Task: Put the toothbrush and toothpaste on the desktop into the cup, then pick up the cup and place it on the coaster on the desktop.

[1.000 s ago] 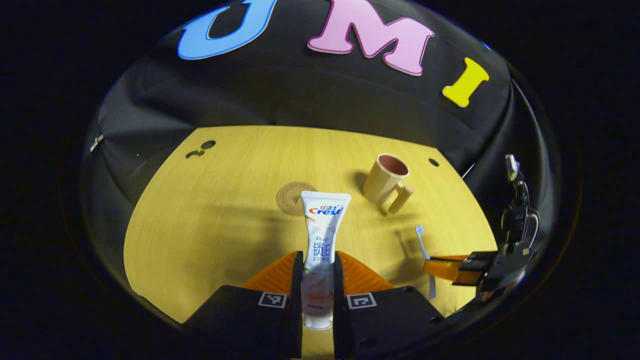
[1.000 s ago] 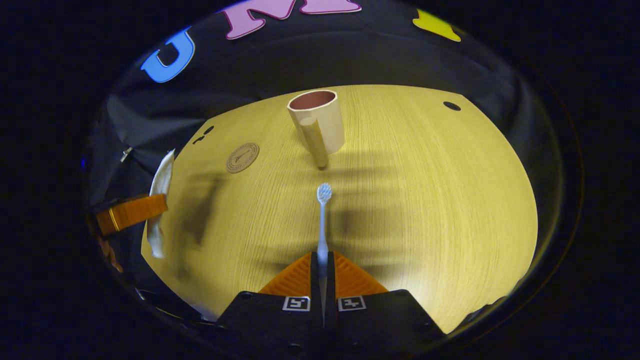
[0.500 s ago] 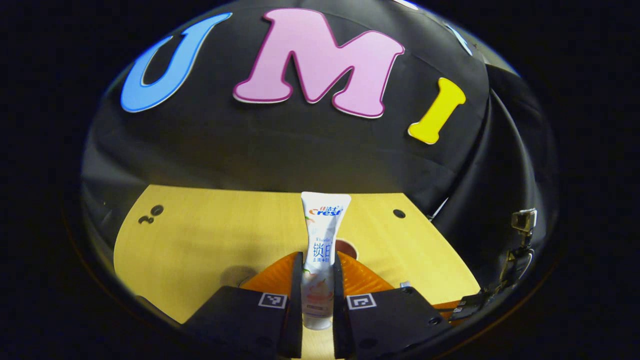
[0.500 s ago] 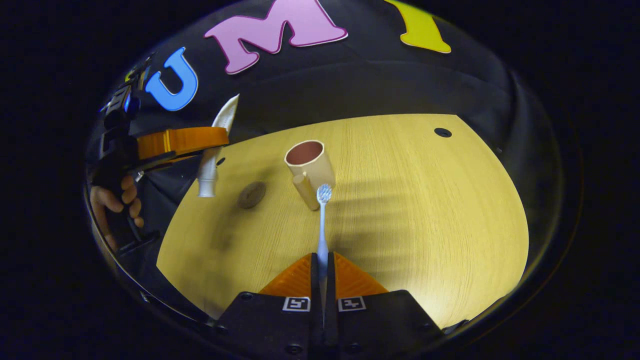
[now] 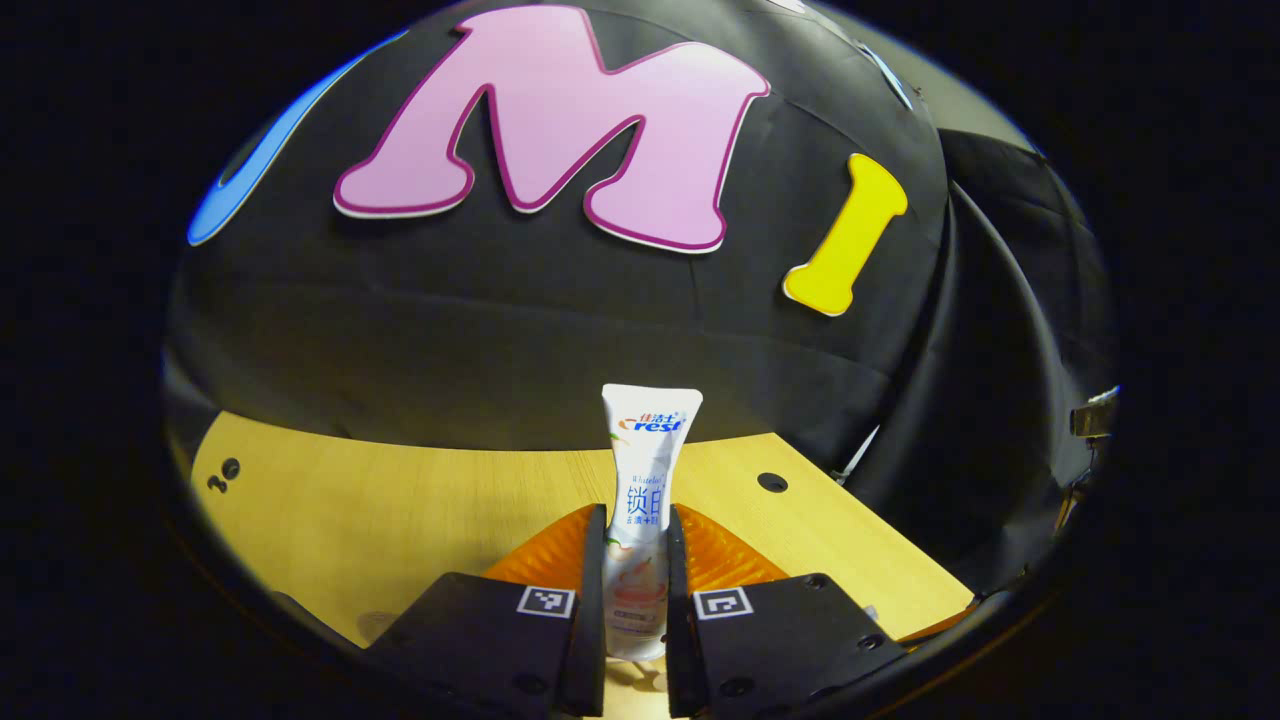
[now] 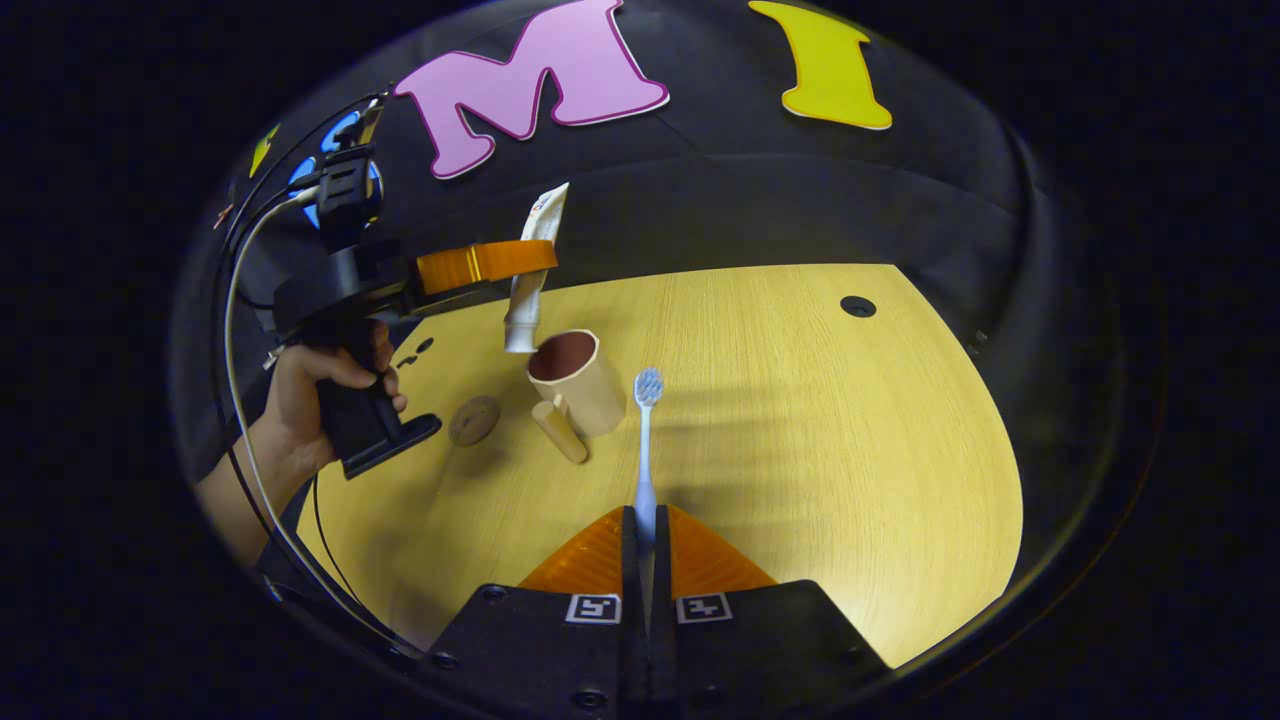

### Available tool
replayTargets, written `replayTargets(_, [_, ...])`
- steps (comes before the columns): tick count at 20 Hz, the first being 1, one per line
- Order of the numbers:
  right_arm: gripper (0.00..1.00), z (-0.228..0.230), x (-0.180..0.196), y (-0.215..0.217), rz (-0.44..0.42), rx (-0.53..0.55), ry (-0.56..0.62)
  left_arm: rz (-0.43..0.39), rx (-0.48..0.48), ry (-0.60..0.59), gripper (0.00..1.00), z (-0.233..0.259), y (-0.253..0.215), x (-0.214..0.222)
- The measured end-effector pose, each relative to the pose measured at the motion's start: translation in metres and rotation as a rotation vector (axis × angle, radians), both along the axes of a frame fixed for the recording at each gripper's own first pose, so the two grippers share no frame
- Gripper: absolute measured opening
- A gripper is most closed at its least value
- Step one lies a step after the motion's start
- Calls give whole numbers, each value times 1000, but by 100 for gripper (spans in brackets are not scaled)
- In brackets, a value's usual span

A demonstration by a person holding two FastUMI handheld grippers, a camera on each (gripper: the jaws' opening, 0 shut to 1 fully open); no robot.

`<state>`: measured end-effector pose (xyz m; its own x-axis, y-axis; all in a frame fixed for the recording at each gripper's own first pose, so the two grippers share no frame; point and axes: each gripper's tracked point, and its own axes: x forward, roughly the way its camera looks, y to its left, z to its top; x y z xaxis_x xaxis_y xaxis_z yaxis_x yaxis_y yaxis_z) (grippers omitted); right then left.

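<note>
My left gripper (image 5: 636, 530) is shut on a white toothpaste tube (image 5: 645, 480), which stands upright between its fingers. In the right gripper view that left gripper (image 6: 500, 268) hangs above the beige cup (image 6: 580, 385), with the toothpaste tube (image 6: 530, 270) cap-down just over the cup's left rim. My right gripper (image 6: 645, 530) is shut on a pale blue toothbrush (image 6: 646, 440), bristles pointing away, to the right of the cup. The round brown coaster (image 6: 474, 420) lies on the yellow wooden desktop (image 6: 800, 420) left of the cup.
A person's hand (image 6: 300, 390) holds the left gripper's handle at the left, with cables trailing down from it. The cup's handle (image 6: 560, 432) points toward me. Small dark holes (image 6: 857, 306) mark the desktop near its far edge. Black cloth walls surround the desk.
The left gripper has risen and carried the toothpaste tube rightward until it hangs over the cup's rim. The right gripper has lifted slightly with the toothbrush; the cup now appears further left.
</note>
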<state>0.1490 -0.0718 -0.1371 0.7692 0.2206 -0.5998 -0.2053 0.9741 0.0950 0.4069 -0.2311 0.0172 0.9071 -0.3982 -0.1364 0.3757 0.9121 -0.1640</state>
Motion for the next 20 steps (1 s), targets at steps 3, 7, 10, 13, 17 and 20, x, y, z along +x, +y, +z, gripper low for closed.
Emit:
replayTargets(3, [5,-8,1,-2,24,-17,12,-7,-48,-48,29,-9,3,16])
replayTargets(7, [5,-14,6,1,38,-14,14,-23,-57,-96,29,-24,4,23])
replayTargets(10, [5,-14,13,5,30,10,8,-21,-54,-90,31,-40,4,17])
replayTargets(13, [5,-13,16,8,33,21,2,-12,-42,-76,39,-54,4,9])
replayTargets(17, [5,-11,18,10,33,25,-7,3,29,-34,66,-72,9,0])
replayTargets(20, [5,-1,23,14,21,56,-29,47,30,-62,100,-57,24,-18])
